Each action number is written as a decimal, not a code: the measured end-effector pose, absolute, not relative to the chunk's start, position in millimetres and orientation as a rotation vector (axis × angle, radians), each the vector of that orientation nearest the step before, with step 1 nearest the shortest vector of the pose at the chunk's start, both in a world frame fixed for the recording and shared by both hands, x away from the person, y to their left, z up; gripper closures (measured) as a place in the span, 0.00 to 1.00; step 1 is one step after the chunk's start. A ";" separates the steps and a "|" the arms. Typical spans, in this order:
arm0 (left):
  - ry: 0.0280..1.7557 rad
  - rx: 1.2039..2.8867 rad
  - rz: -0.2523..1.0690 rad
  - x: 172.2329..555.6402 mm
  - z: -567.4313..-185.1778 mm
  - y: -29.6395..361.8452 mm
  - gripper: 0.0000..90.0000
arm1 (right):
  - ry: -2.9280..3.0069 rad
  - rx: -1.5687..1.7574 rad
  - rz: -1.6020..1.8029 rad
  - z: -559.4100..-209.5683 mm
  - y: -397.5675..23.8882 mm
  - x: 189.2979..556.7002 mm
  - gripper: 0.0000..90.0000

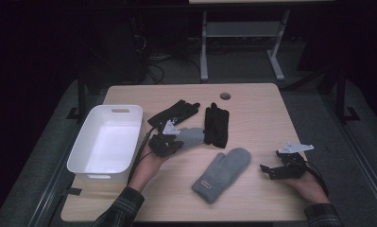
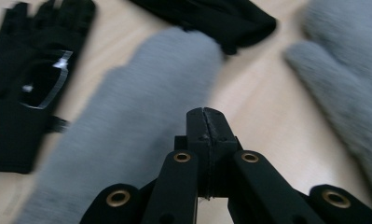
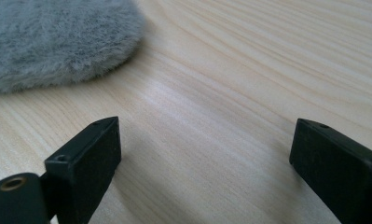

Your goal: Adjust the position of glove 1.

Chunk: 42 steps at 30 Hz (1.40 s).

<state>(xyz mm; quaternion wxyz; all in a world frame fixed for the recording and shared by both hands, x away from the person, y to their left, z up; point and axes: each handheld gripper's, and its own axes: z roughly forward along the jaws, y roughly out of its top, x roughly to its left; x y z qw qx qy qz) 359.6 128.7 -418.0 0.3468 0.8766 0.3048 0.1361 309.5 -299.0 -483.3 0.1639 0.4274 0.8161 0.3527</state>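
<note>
One grey mitten [image 1: 193,137] [image 2: 127,116] lies mid-table, its near end hidden under my left gripper [image 1: 175,141] [image 2: 205,116]. That gripper's jaws are pressed together at the mitten's edge, and no fabric shows between them. A second grey mitten [image 1: 224,172] [image 2: 347,84] [image 3: 58,42] lies nearer the front. Two black gloves [image 1: 174,112] [image 1: 217,125] lie behind the mittens; the left gripper view shows them too [image 2: 30,84] [image 2: 211,18]. My right gripper [image 1: 267,171] [image 3: 204,154] rests low at the right, open over bare wood, to the right of the second mitten.
A white bin [image 1: 101,171] stands at the table's left edge, close to the left hand. The wooden table [image 1: 261,118] has a round hole [image 1: 225,96] near its far edge. A desk frame and cables lie on the floor beyond.
</note>
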 end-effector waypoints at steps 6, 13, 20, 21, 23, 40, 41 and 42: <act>0.910 2.277 0.438 383.3 -422.7 136.5 0.99 | 2.326 1.218 1.005 -483.4 -299.0 309.6 0.09; 0.973 2.334 0.426 394.7 -441.8 135.1 0.99 | 2.325 1.224 1.006 -483.3 -298.9 309.5 0.09; 0.933 2.379 0.356 386.6 -442.7 123.8 0.99 | 2.325 1.223 1.006 -483.3 -298.9 309.5 0.09; 0.926 2.380 0.344 383.7 -442.9 121.6 0.99 | 2.325 1.223 1.006 -483.3 -298.9 309.5 0.09; 0.926 2.377 0.302 378.6 -442.8 119.3 0.99 | 2.325 1.223 1.007 -483.3 -298.9 309.5 0.09; 0.837 2.365 0.192 346.5 -434.1 115.7 0.99 | 2.325 1.223 1.006 -483.3 -298.9 309.5 0.10; 0.848 2.350 0.209 347.3 -431.2 118.0 0.99 | 2.325 1.222 1.006 -483.3 -298.9 309.5 0.10; 0.851 2.353 0.227 348.1 -428.8 119.7 0.99 | 2.324 1.223 1.006 -483.3 -298.9 309.5 0.09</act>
